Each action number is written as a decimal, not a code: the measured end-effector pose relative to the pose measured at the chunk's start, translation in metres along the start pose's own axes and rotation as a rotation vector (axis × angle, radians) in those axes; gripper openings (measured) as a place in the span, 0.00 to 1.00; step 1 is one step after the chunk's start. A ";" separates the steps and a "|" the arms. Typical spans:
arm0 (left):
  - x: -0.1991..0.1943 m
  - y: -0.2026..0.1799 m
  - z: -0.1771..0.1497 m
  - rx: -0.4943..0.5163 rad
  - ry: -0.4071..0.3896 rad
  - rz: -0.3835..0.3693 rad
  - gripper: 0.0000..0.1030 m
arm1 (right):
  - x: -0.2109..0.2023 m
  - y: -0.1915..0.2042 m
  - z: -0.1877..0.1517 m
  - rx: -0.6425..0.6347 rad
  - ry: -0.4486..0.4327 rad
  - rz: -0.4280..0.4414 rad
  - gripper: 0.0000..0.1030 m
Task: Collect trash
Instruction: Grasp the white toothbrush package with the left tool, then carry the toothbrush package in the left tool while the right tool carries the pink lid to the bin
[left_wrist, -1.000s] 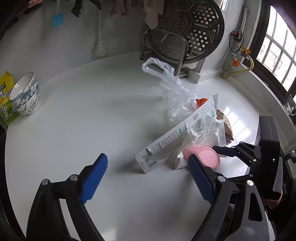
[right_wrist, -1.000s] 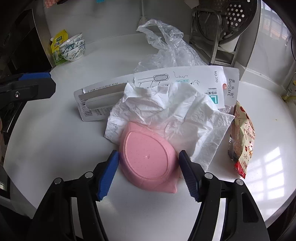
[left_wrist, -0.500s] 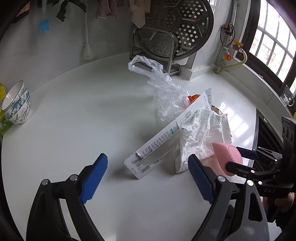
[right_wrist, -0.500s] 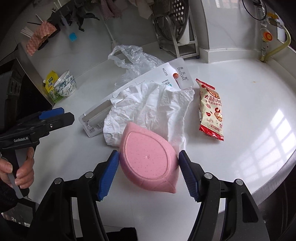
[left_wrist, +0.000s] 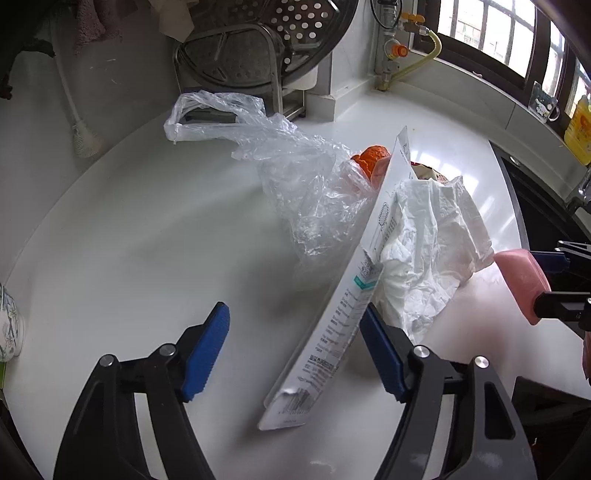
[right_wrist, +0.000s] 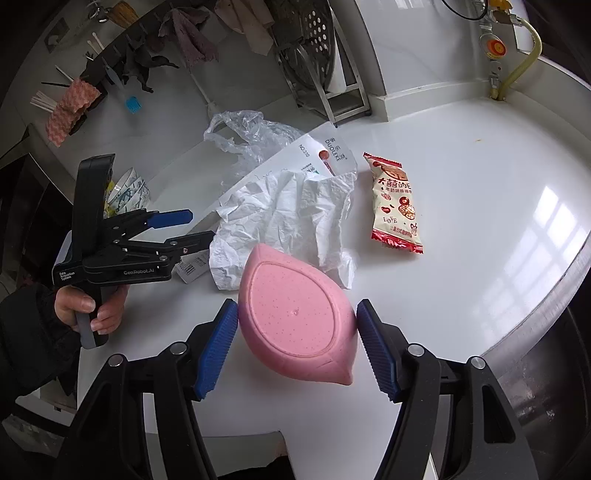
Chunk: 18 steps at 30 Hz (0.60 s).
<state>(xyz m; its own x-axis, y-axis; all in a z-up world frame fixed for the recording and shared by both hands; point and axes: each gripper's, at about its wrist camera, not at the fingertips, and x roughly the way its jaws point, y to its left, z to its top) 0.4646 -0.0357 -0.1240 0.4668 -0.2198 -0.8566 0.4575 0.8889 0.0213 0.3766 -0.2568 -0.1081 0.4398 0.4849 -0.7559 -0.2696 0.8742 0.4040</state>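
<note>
Thin card packaging (left_wrist: 343, 317): light, flexes; take near printed end. Left gripper (left_wrist: 291, 354) jaws closing, not yet pressing; right gripper (right_wrist: 295, 343) clamps pink dish (right_wrist: 295, 314).

A glossy white countertop (right_wrist: 480, 140) carries a loose heap of litter. Just ahead of the right jaws lies a crumpled white tissue (right_wrist: 284, 214) over a long printed card package (left_wrist: 354, 295); the card's torn near end reaches between the left jaws. Beyond them sits a clear plastic bag (left_wrist: 295, 177), and ahead and right of the right jaws a snack wrapper (right_wrist: 395, 203). Far left, stacked bowls (right_wrist: 127, 192).
</note>
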 end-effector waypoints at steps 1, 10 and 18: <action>0.000 0.000 -0.001 0.002 0.003 -0.016 0.65 | 0.000 0.000 0.000 0.001 -0.002 0.000 0.62; -0.013 -0.023 0.002 0.024 -0.001 -0.082 0.17 | -0.005 0.000 0.003 0.035 -0.022 0.006 0.62; -0.045 -0.034 0.011 -0.040 -0.057 -0.099 0.13 | -0.018 0.000 0.007 0.049 -0.039 0.002 0.62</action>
<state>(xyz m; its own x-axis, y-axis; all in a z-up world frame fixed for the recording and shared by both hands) 0.4367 -0.0604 -0.0809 0.4640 -0.3288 -0.8226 0.4737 0.8767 -0.0832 0.3743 -0.2651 -0.0909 0.4730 0.4863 -0.7347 -0.2289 0.8731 0.4305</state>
